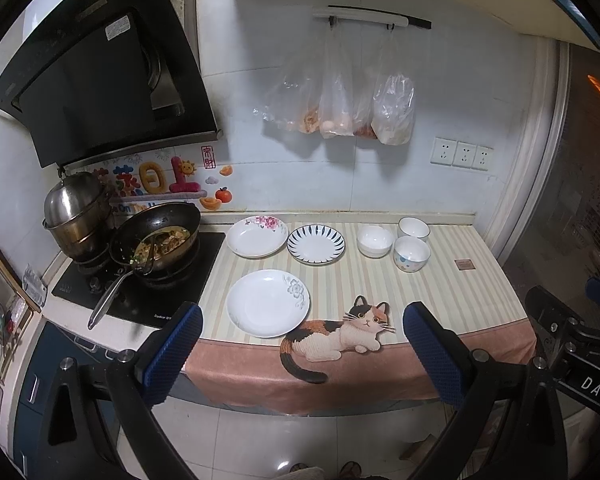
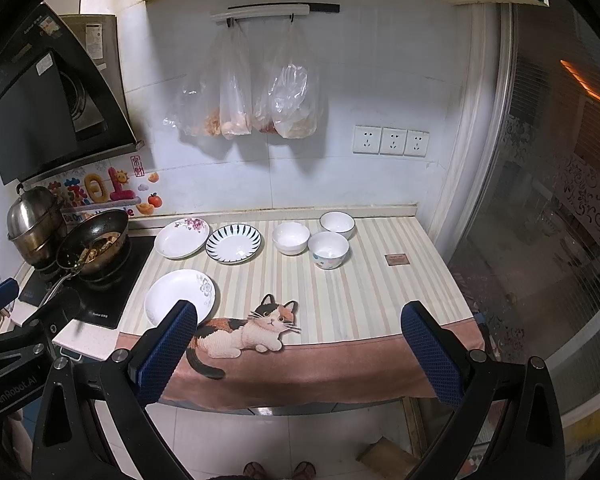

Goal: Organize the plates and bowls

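Three plates lie on the striped cloth: a white plate with a grey flower [image 1: 267,303] [image 2: 176,296] near the front, a pink-flowered plate [image 1: 257,236] [image 2: 182,238] and a blue-striped plate [image 1: 315,243] [image 2: 233,243] behind it. Three white bowls stand to the right: a plain one [image 1: 375,240] [image 2: 290,237], a back one [image 1: 414,227] [image 2: 337,223] and a dotted one [image 1: 411,253] [image 2: 328,249]. My left gripper [image 1: 302,318] and right gripper [image 2: 298,316] are both open and empty, held in front of the counter's edge, apart from all dishes.
A wok with food [image 1: 158,236] and a steel steamer pot [image 1: 76,212] sit on the black hob [image 1: 140,280] at the left. Plastic bags [image 1: 340,108] hang on the wall. A small brown coaster [image 1: 465,264] lies at the right. A glass door [image 2: 540,220] bounds the right side.
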A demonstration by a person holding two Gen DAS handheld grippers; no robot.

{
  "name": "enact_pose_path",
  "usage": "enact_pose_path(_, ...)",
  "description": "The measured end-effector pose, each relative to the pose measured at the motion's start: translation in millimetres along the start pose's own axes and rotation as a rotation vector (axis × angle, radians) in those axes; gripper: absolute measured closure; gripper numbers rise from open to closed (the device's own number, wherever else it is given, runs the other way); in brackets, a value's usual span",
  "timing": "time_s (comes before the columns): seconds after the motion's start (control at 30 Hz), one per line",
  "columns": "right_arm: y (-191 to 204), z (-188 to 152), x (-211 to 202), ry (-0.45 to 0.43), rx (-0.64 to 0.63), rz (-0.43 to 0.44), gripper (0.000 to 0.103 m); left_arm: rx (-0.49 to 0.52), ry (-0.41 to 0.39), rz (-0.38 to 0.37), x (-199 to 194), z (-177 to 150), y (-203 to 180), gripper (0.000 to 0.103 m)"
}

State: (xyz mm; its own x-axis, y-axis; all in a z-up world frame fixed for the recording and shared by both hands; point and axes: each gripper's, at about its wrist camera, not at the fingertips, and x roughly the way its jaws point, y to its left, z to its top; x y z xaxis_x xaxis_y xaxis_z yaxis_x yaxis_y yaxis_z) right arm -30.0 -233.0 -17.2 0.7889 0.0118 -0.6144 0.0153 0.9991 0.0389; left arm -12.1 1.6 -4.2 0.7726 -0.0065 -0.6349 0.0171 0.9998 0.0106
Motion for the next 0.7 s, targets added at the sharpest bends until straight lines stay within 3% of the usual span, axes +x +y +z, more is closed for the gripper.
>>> enact_pose_path(0.7,-1.5,2.7,-2.1,-0.013,-0.001,-0.003,0.000,-0.002,-0.002,-0.005,0.8,3.8,-3.3,0.000)
